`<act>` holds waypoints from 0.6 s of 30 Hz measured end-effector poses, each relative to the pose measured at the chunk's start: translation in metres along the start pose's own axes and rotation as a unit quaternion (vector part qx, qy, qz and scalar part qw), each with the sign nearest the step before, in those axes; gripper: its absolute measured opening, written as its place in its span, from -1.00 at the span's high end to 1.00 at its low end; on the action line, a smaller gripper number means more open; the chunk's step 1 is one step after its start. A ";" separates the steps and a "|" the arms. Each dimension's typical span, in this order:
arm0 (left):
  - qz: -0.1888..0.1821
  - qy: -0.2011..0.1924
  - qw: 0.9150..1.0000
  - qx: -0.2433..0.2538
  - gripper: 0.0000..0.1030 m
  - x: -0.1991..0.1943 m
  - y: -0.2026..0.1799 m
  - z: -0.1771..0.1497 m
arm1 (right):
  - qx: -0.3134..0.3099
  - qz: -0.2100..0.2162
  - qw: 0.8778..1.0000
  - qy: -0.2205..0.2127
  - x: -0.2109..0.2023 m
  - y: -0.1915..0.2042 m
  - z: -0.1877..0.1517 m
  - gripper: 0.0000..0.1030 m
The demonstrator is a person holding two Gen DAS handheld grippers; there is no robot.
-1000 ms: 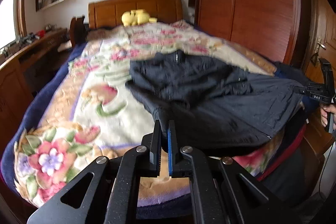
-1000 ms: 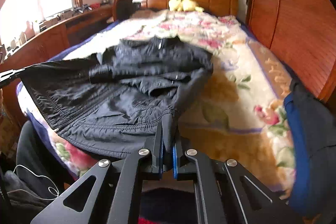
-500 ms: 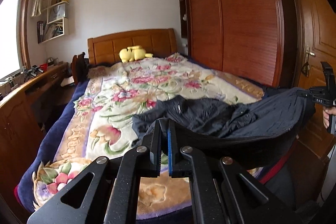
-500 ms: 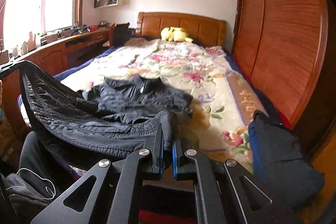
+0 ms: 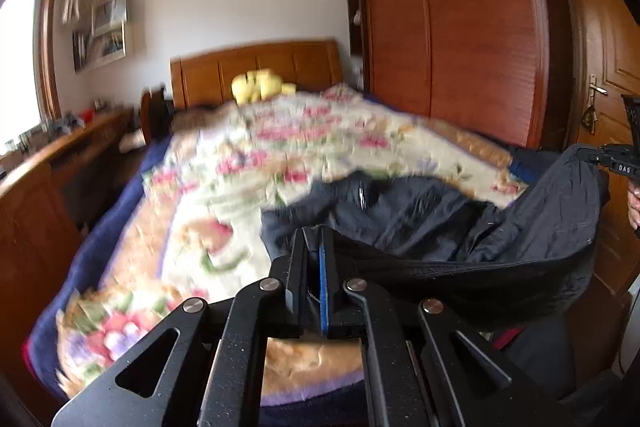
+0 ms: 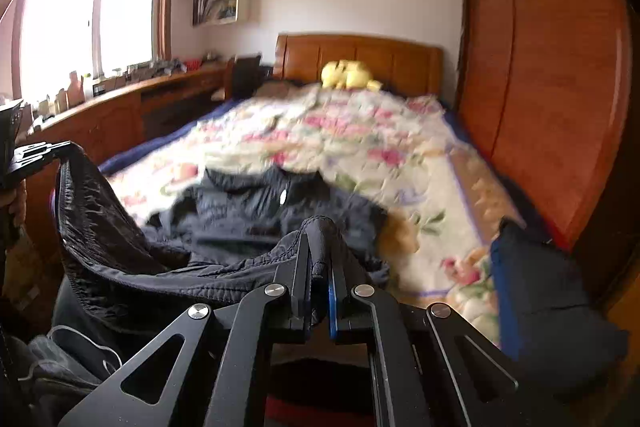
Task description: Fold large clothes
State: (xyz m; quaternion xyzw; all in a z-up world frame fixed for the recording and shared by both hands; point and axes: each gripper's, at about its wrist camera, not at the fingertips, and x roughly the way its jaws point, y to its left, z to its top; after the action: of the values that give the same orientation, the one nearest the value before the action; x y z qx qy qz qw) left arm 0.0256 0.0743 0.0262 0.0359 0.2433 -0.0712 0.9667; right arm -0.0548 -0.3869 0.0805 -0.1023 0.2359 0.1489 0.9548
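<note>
Your left gripper (image 5: 314,243) and right gripper (image 6: 320,247) each pinch the crinkled, shiny black jacket's (image 6: 132,251) gathered hem, sagging above the plush floral blanket (image 6: 360,143).

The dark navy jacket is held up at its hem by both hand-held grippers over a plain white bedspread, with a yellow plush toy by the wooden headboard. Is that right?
Not quite: the bedspread is cream with a floral pattern, not plain white, as the right wrist view shows. The rest stands: both hand-held grippers, left and right, hold the dark navy jacket by its hem, and the yellow plush toy lies by the wooden headboard.
</note>
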 end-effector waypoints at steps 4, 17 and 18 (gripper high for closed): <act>0.006 0.034 0.999 0.004 0.90 0.047 0.007 -0.009 | 0.010 0.002 0.999 0.031 0.063 -0.015 -0.003 0.90; 0.037 0.040 0.998 -0.030 0.90 0.211 0.060 0.071 | 0.031 -0.031 0.998 0.049 0.273 -0.045 0.062 0.90; 0.042 0.040 0.998 -0.027 0.90 0.217 0.062 0.077 | 0.024 -0.037 0.998 0.051 0.287 -0.044 0.071 0.90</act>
State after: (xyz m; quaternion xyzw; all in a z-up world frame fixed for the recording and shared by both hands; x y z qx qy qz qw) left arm 0.2603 0.1010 -0.0075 0.0231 0.2814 -0.0229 0.9590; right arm 0.2319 -0.3418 0.0093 -0.0950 0.2836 0.1023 0.9487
